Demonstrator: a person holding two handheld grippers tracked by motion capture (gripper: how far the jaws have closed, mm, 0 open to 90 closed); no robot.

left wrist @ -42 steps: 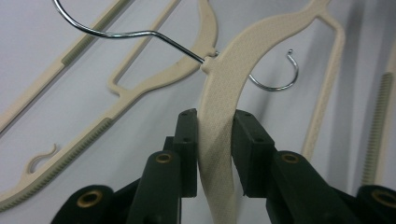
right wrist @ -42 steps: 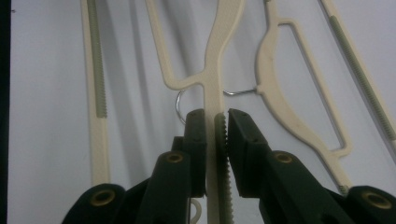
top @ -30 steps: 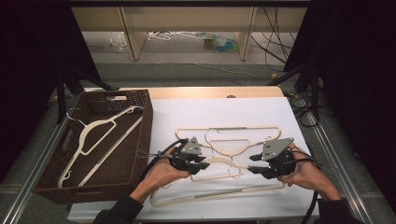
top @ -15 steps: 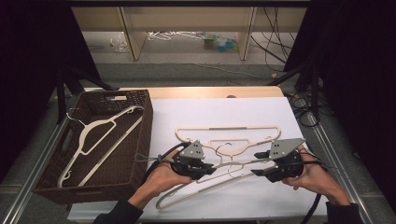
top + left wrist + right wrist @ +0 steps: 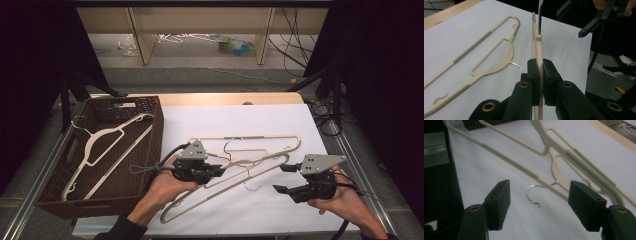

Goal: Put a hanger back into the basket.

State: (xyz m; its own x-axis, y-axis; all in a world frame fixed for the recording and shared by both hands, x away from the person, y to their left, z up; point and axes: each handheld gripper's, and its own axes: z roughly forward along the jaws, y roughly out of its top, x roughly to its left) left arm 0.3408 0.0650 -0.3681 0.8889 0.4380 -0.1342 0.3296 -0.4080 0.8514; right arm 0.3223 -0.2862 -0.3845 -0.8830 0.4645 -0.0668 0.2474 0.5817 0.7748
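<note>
Over the white table [image 5: 280, 120], left gripper [image 5: 212, 172] clamped on a cream hanger [image 5: 235, 175], right gripper [image 5: 282, 179] wide open, empty.

A basket [image 5: 145, 150] holding a hanger [image 5: 107, 145] stands left of two hangers [image 5: 250, 150] on the table [image 5: 270, 115].

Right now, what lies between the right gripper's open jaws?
In the right gripper view, the held hanger's metal hook over bare white tabletop, ungripped.

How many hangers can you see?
3. One hanger in the basket on the left, one flat on the white table, and one clamped in the left gripper, lifted at a slant. More could be hidden on the far floor.
</note>
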